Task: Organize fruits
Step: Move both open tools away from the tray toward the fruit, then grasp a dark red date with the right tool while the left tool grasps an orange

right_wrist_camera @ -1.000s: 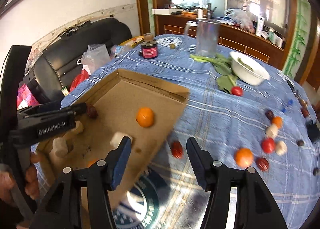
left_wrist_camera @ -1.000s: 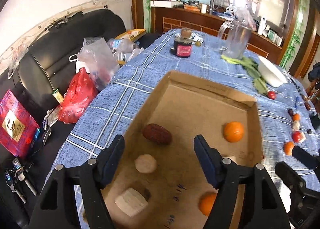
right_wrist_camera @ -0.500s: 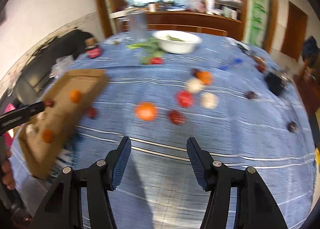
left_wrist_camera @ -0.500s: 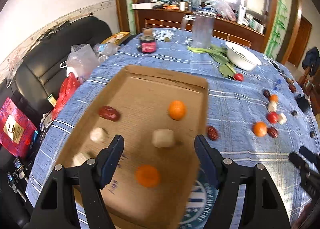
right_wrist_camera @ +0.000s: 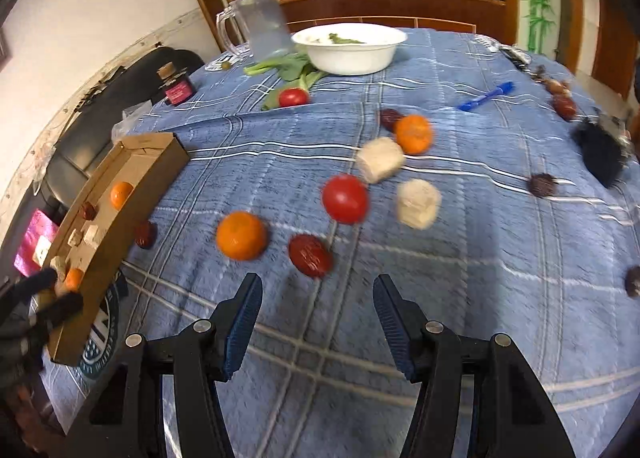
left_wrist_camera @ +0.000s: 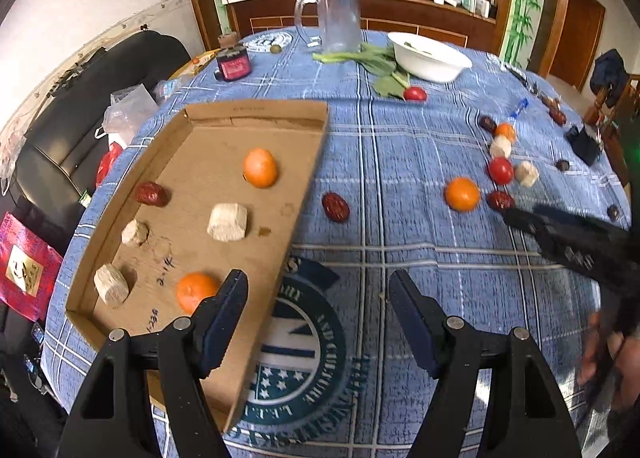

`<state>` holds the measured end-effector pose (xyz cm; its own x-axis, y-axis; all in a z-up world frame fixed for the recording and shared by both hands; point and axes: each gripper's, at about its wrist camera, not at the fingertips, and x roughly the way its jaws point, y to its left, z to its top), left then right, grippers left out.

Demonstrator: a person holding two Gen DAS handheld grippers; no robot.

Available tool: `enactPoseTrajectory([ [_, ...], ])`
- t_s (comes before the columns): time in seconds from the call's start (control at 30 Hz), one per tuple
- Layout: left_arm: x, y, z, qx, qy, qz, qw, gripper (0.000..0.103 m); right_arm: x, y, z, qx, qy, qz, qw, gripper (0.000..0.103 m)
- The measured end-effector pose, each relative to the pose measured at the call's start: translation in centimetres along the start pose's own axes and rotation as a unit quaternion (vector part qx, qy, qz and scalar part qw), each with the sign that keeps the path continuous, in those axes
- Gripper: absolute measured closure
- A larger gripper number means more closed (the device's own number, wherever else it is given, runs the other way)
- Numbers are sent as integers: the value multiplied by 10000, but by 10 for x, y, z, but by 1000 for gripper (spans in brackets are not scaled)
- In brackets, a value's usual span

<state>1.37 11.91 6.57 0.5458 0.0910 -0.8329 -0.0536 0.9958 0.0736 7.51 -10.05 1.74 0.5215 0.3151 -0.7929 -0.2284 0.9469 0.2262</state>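
A cardboard tray (left_wrist_camera: 240,114) lies on the left of the blue checked cloth, holding two oranges (left_wrist_camera: 260,167), a red date (left_wrist_camera: 151,194) and three beige chunks (left_wrist_camera: 228,221). My left gripper (left_wrist_camera: 318,290) stands open over the tray's right edge, gripping nothing. My right gripper (right_wrist_camera: 318,290) is open just short of a red date (right_wrist_camera: 310,254). Around that date lie an orange (right_wrist_camera: 241,235), a tomato (right_wrist_camera: 345,198), two beige chunks (right_wrist_camera: 418,202), and a second orange (right_wrist_camera: 414,133). Another date (left_wrist_camera: 335,207) rests beside the tray. The right gripper (left_wrist_camera: 524,214) also shows in the left wrist view.
A white bowl (right_wrist_camera: 348,54), leafy greens (right_wrist_camera: 296,68), a clear pitcher (right_wrist_camera: 260,24) and a red-labelled jar (right_wrist_camera: 178,88) stand at the back. A blue pen (right_wrist_camera: 486,96) and a black object (right_wrist_camera: 600,154) lie right. A black sofa (left_wrist_camera: 80,106) with bags borders the table's left.
Both grippers swung to the right. The left went from above the tray's middle to its right edge. The right left the tray and reached the loose fruit. Both stayed open.
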Motion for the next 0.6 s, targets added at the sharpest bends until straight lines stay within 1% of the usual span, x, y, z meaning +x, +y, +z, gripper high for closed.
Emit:
enactPoseTrajectory([
  [0.07, 0, -3, -2, 43, 25, 5, 10000, 31, 8, 5, 4, -173, 20, 49, 9998, 41],
  [0.13, 1, -6, -4, 82, 50, 20, 10000, 31, 16, 9, 7, -371, 34, -17, 9993, 41],
  [0.2, 2, -9, -3, 120, 78, 12, 9999, 31, 23, 10, 9, -449, 120, 16, 9989, 41],
  [0.27, 3, -11, -2, 158, 87, 27, 9998, 31, 24, 11, 9, -530, 80, -8, 9986, 44],
  [0.3, 3, -13, -1, 162, 94, 19, 9998, 31, 24, 10, 9, -585, 65, -46, 9983, 55],
  [0.33, 4, -15, 2, 166, 103, -6, 9998, 31, 24, 12, 9, -671, 57, -123, 9977, 69],
  [0.37, 6, -16, 4, 173, 113, -27, 9998, 31, 24, 11, 9, -732, 52, -169, 9972, 73],
  [0.4, 8, -19, 7, 180, 140, -48, 9997, 31, 23, 10, 9, -763, 54, -147, 9970, 76],
  [0.5, 17, -32, 17, 249, 215, -226, 9992, 31, 15, 4, 6, -742, 8, -159, 9971, 76],
  [0.6, 30, -53, 29, 392, 272, -420, 9980, 31, -4, -7, -1, -652, -114, -157, 9977, 75],
])
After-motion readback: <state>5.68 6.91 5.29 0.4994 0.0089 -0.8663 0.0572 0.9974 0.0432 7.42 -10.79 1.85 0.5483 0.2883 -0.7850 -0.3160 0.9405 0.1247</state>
